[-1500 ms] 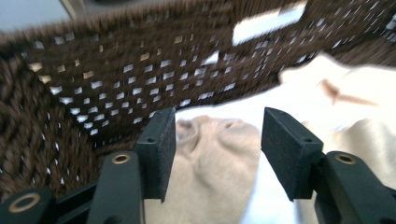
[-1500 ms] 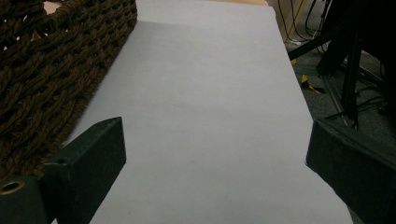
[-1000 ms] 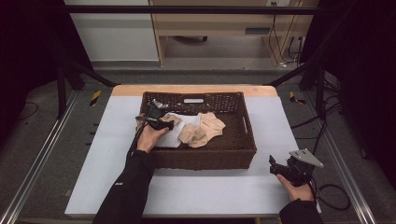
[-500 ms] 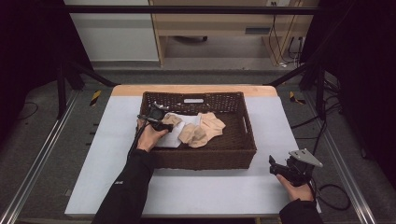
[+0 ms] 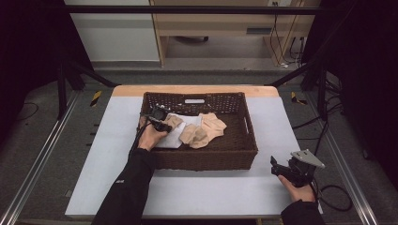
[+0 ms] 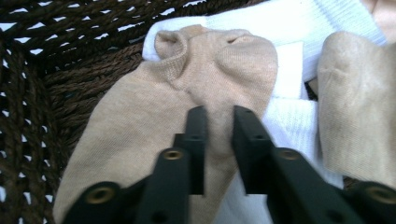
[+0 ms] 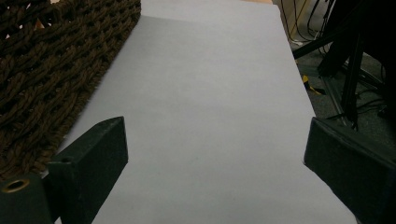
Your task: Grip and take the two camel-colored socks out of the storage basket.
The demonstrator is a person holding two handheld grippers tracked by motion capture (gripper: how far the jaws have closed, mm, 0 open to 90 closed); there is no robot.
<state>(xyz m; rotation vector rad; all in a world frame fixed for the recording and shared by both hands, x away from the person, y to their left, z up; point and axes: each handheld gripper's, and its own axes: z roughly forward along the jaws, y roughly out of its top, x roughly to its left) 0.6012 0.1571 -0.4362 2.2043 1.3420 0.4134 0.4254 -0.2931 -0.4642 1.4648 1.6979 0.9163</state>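
Fingers of left gripper (image 6: 219, 116) just closed, pinching beige sock (image 6: 154, 126) (in basket (image 5: 244, 140)); right gripper (image 7: 215, 154) agape.

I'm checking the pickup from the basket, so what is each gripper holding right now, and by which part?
The left gripper has just closed on a pinched fold in the middle of the beige ankle sock in the brown wicker basket. The right gripper is open, holding nothing.

Beige sock (image 6: 154, 135) cut off at the bottom edge of the left gripper view, partly covered by the left hand-held gripper (image 6: 219, 116). White sock (image 6: 299, 28) mostly buried under beige ones. Wicker basket (image 7: 42, 60) cropped at the left edge of the right gripper view. Basket label (image 5: 194, 101) too small to read.
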